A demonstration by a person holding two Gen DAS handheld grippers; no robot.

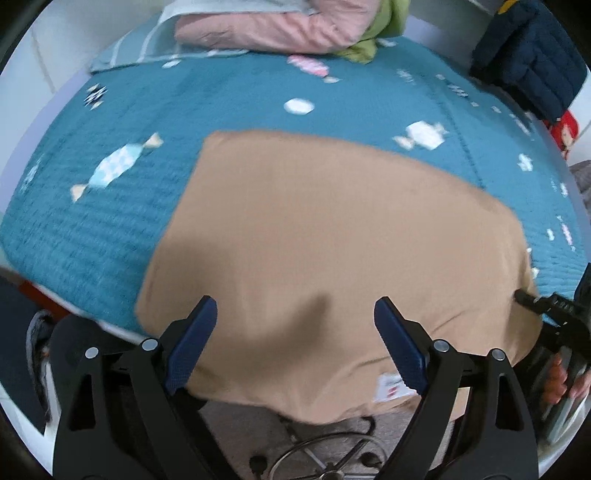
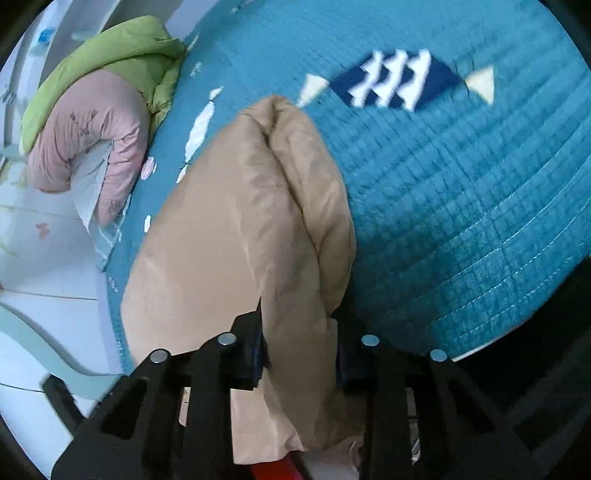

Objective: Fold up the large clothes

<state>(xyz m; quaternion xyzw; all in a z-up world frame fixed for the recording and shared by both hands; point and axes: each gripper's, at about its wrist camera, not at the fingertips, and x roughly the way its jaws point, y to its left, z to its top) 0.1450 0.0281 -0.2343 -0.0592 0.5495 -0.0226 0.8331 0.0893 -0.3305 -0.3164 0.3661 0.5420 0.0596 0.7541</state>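
Observation:
A tan garment [image 1: 314,240] lies folded flat on a teal quilted bedspread [image 1: 110,206], its near edge hanging over the bed's side with a white label [image 1: 393,386] showing. My left gripper [image 1: 295,314] hovers above that near edge, open, with nothing between its blue pads. The right gripper [image 1: 532,301] reaches in from the right edge of the left wrist view, at the garment's right side. In the right wrist view the right gripper [image 2: 299,354] is shut on a bunched ridge of the tan garment [image 2: 258,229], and the cloth hides its fingertips.
A pink padded garment [image 1: 266,26] and a green one [image 1: 369,40] are piled at the bed's far end. A dark navy quilted jacket [image 1: 532,62] hangs at the far right. A chair's wheeled base [image 1: 332,458] stands on the floor below the bed edge.

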